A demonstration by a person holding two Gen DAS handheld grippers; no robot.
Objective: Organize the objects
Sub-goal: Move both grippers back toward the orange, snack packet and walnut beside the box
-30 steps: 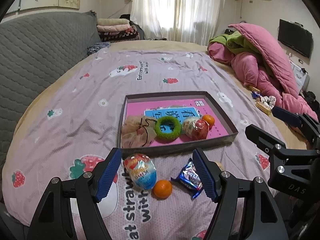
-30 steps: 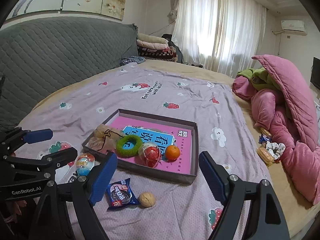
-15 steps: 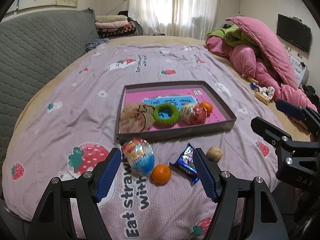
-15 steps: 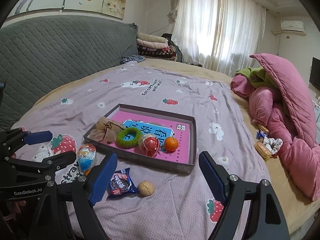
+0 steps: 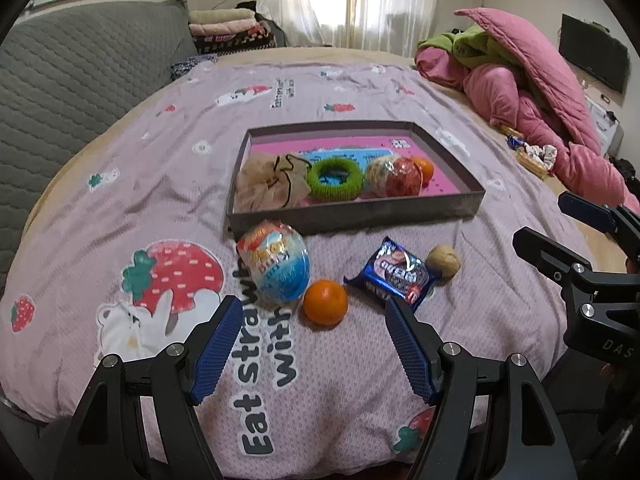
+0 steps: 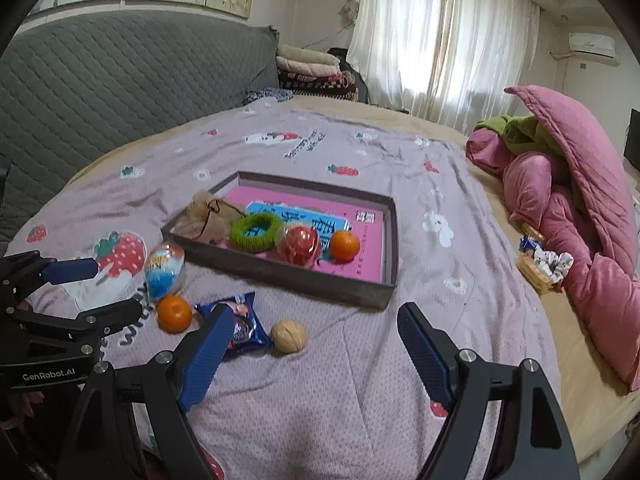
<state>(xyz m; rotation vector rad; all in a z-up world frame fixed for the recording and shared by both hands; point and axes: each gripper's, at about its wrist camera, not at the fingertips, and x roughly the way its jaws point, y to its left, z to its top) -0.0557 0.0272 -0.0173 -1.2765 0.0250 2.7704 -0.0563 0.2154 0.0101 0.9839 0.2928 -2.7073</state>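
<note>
A home bedroom: strawberry-print bedspread (image 5: 168,184), quilted grey headboard (image 6: 120,76), pink duvet (image 6: 576,184), curtained window (image 6: 440,36)

Soft window daylight, fisheye-warped, slightly blurred.

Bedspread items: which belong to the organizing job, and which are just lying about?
Job: dark shallow tray; loose in front of it, foil-wrapped egg toy, small orange mandarin, blue snack packet, tan walnut.

Lying about: pink quilt heap; folded blankets; small basket.
</note>
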